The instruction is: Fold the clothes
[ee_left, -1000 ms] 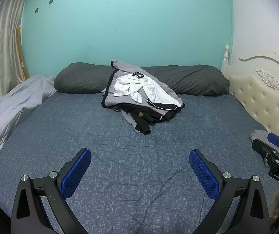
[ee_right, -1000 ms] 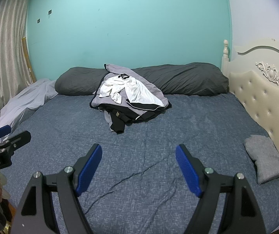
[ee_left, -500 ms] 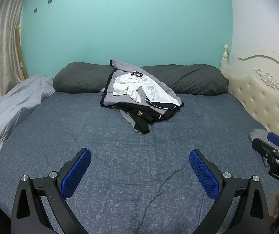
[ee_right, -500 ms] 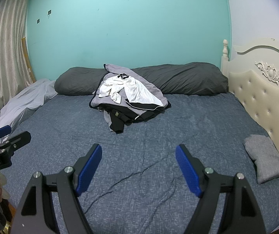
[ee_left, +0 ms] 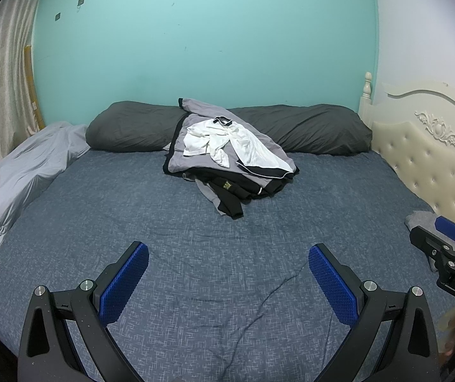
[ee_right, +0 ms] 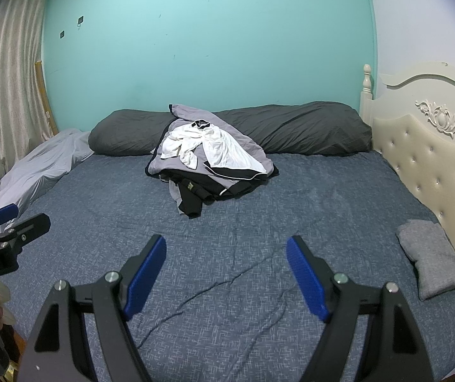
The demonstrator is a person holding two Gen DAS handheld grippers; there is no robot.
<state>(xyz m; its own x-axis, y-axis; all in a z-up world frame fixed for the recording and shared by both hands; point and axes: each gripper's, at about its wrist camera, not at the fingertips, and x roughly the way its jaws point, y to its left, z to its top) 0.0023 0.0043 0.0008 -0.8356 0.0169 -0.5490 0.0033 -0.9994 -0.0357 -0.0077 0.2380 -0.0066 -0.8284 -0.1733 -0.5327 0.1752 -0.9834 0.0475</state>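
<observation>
Blue-padded and spread wide, the left tool [ee_left: 228, 278] and the right tool [ee_right: 226, 274] both hover empty above the near part of the bed [ee_left: 132, 210]. The heap of clothes [ee_left: 227, 156] lies well apart from them, at about twelve o'clock from each, resting on the far side of the mattress against the dark bolster pillow [ee_left: 307, 129]. A white shirt [ee_right: 208, 148] tops the heap, over grey and black garments. The heap's long axis seems to run from eleven toward five o'clock. Neither tool looks clearly nearer; both need a long forward reach. One folded grey piece [ee_right: 429, 254] sits by the headboard [ee_right: 431, 159] at three o'clock.
</observation>
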